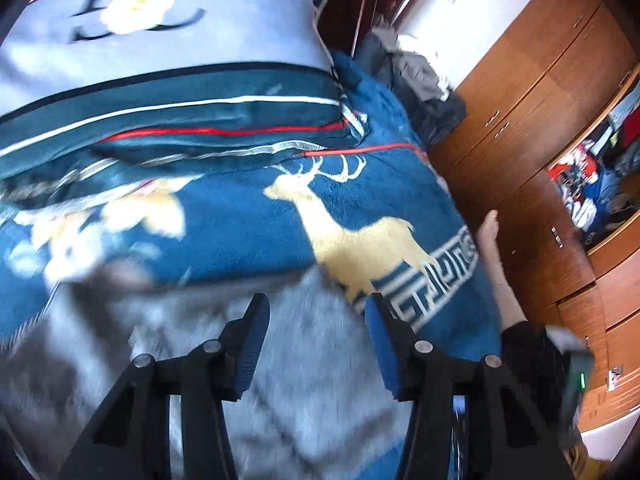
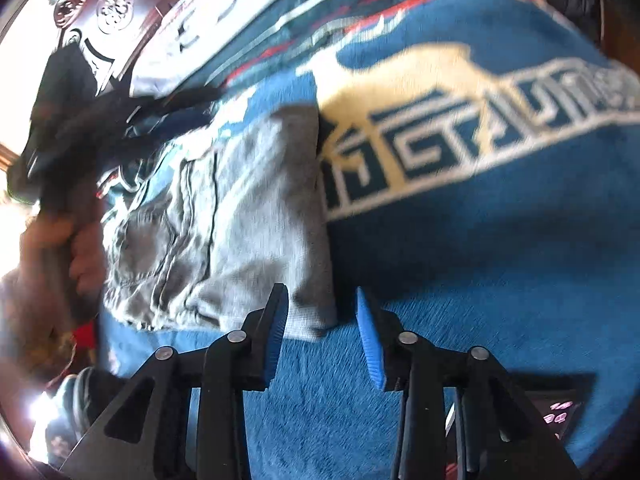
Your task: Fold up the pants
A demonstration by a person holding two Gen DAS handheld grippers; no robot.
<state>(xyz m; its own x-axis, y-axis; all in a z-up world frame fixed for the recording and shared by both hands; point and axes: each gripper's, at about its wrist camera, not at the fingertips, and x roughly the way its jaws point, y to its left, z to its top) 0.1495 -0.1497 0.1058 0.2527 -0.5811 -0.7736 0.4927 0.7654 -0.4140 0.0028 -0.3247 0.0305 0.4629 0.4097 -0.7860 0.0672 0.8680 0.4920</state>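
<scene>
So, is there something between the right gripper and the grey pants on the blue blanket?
Nothing visible stands in the way. The right gripper has its jaws apart and empty, just in front of the near corner of the grey pants, with only bare blue blanket between them.

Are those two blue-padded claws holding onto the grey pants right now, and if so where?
No. Both the left gripper and the right gripper are open, with nothing between their fingers. The pants lie free on the blue blanket.
</scene>
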